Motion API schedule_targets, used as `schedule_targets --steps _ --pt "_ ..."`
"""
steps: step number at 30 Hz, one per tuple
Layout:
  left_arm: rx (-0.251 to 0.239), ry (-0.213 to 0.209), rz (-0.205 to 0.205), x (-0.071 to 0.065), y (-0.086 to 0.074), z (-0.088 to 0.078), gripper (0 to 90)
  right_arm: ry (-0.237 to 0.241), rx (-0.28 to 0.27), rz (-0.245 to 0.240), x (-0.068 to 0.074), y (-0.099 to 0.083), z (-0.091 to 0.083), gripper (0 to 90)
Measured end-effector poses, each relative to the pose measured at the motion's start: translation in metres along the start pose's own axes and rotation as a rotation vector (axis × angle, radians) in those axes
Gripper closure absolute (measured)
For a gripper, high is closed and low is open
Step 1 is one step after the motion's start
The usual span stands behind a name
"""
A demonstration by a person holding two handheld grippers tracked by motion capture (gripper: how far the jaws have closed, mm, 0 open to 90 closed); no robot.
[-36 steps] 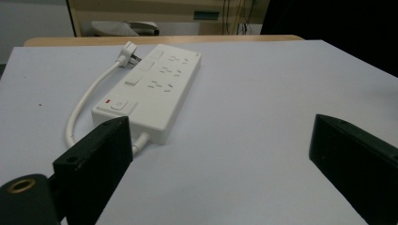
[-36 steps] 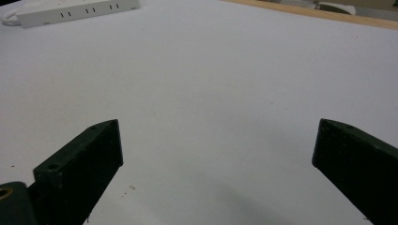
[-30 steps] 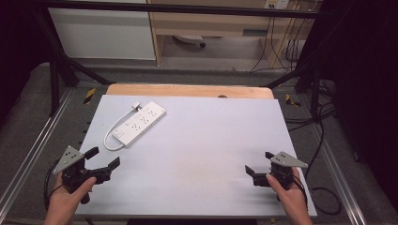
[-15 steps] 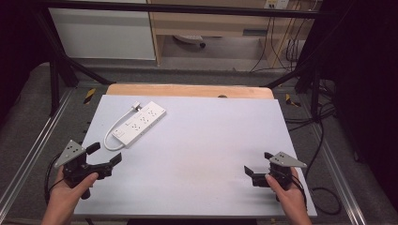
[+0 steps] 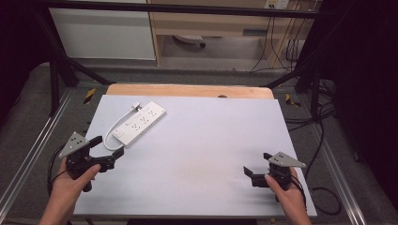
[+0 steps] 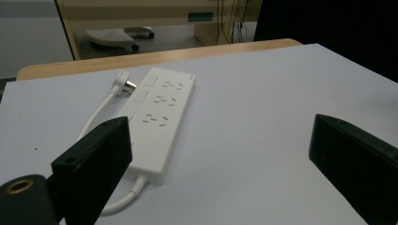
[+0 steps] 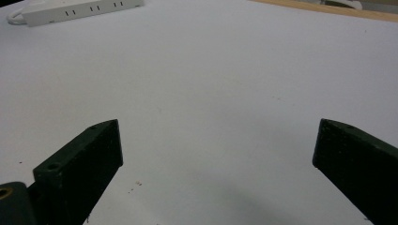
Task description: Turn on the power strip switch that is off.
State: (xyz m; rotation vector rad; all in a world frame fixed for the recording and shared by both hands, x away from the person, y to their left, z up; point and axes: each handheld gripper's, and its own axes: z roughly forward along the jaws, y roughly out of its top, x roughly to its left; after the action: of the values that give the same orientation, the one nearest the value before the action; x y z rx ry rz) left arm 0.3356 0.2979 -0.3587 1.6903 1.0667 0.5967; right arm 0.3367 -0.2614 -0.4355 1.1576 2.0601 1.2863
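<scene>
While spread wide, left gripper (image 5: 109, 149) just short of the smooth white rectangular power strip (image 5: 140, 123), untouched.

One power strip (image 5: 141, 123) with one cord (image 5: 115, 131) and one plug (image 5: 136, 105); one worktop (image 5: 206, 154); two tongs, left (image 5: 109, 151) and right (image 5: 256, 169).

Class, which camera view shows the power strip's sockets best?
The left gripper view: the power strip lies close, sockets and plug clear. The high view shows it whole but small; the right gripper view catches just its side edge, far off.
</scene>
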Motion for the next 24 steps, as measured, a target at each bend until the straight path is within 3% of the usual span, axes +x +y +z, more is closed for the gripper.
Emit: schedule_targets --steps 17,24 --pt "-0.002 -0.002 0.049 0.007 0.035 0.027 6.4 0.005 0.01 0.002 0.001 0.0 0.002 2.4" --pt "-0.002 0.004 0.047 0.013 0.044 0.037 6.4 0.007 0.011 -0.001 0.001 0.0 0.002 2.4"
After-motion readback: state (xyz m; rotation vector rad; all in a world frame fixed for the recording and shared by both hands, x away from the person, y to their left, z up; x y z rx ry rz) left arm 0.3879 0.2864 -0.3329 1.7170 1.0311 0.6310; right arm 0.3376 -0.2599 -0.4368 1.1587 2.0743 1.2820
